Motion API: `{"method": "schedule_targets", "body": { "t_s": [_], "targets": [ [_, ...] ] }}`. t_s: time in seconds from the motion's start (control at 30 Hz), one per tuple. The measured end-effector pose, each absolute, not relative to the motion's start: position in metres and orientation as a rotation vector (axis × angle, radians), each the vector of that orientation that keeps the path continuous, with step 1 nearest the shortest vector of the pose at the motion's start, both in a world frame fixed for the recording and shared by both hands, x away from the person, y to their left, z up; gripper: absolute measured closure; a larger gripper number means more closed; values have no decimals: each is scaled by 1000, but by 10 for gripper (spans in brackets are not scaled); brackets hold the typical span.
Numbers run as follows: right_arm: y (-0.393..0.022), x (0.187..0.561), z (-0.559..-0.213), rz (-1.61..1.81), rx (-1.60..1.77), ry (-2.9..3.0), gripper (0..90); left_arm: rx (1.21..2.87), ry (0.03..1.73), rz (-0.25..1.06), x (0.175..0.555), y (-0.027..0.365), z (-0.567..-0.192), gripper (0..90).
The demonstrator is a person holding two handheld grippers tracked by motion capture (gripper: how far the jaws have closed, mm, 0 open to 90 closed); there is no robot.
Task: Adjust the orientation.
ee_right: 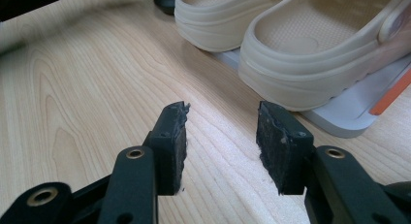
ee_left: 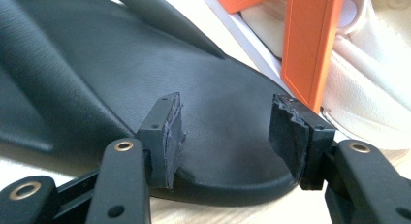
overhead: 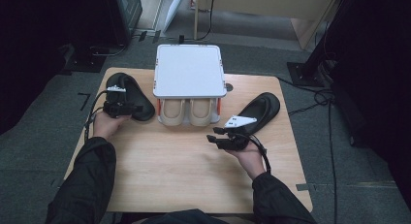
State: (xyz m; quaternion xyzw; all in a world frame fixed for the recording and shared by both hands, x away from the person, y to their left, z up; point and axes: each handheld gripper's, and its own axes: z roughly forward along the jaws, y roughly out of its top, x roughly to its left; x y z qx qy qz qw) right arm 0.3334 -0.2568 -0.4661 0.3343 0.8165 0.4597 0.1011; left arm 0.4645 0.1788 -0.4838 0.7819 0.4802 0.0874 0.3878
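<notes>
sleeves (overhead: 87,185) nearest | wooden table (overhead: 184,170) | grey carpet (overhead: 43,122) | left tool (overhead: 127,108) spread | right tool (overhead: 213,134) spread

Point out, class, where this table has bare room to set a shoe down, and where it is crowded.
The widest bare wood lies between the forearms, in front of the cream clogs. Smaller free patches sit at the near corners. The far half is crowded: the white rack in the middle, the left black shoe beside it, and the right black shoe.

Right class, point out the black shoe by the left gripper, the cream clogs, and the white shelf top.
black shoe (ee_left: 232,117), left gripper view, on its upper.
cream clogs (ee_right: 310,54), right gripper view, on the nearer clog's footbed.
white shelf top (overhead: 189,71), high view, on its middle.
</notes>
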Motion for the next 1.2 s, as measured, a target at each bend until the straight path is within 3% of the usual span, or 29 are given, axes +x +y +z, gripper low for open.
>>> {"method": "schedule_targets", "body": {
  "t_s": [0.4, 0.6, 0.8, 1.2],
  "targets": [
    [-248, 337, -465, 1362, 960, 2442, 543, 2008, 1236, 185, 450, 196, -485, 461],
    [-244, 339, -466, 1367, 953, 2451, 543, 1971, 1202, 226, 446, 198, -468, 466],
    [-247, 338, -467, 1363, 971, 2449, 543, 1946, 1256, 321, 462, 208, -464, 468],
    [-255, 330, -469, 1346, 1007, 2432, 543, 1926, 1348, 302, 492, 222, -482, 459]
  ]
}}
